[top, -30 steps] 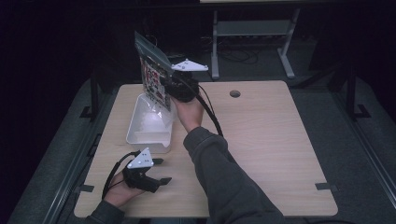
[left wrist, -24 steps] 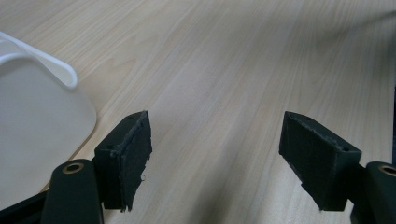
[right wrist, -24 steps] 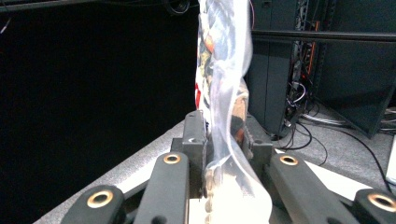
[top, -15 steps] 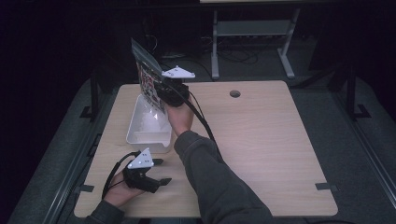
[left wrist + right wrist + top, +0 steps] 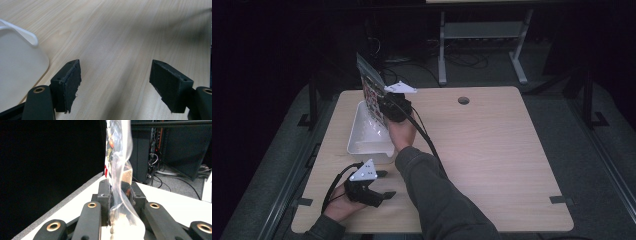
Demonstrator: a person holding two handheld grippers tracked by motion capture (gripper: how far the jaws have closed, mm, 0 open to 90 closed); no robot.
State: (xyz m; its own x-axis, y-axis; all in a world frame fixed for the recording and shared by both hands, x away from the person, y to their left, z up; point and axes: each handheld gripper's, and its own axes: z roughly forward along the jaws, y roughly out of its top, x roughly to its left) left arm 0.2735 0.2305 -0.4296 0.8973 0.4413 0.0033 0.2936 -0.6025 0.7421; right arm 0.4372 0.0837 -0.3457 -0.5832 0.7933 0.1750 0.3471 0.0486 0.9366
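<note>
Right hand-held gripper (image 5: 119,195) clenches a clear, crinkled, red-printed plastic bag (image 5: 117,157); left (image 5: 120,85) gapes.

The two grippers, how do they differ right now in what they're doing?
The right gripper is shut on a clear plastic packet; the left gripper is open and holds nothing. The right gripper is raised over the white tray; the left gripper lies low at the wooden table, nearer the person. Both have black jaws.

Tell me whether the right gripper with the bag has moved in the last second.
Yes. The right gripper, shut on the clear bag, has shifted left in the high view, away from the table's round hole and over the white tray.
</note>
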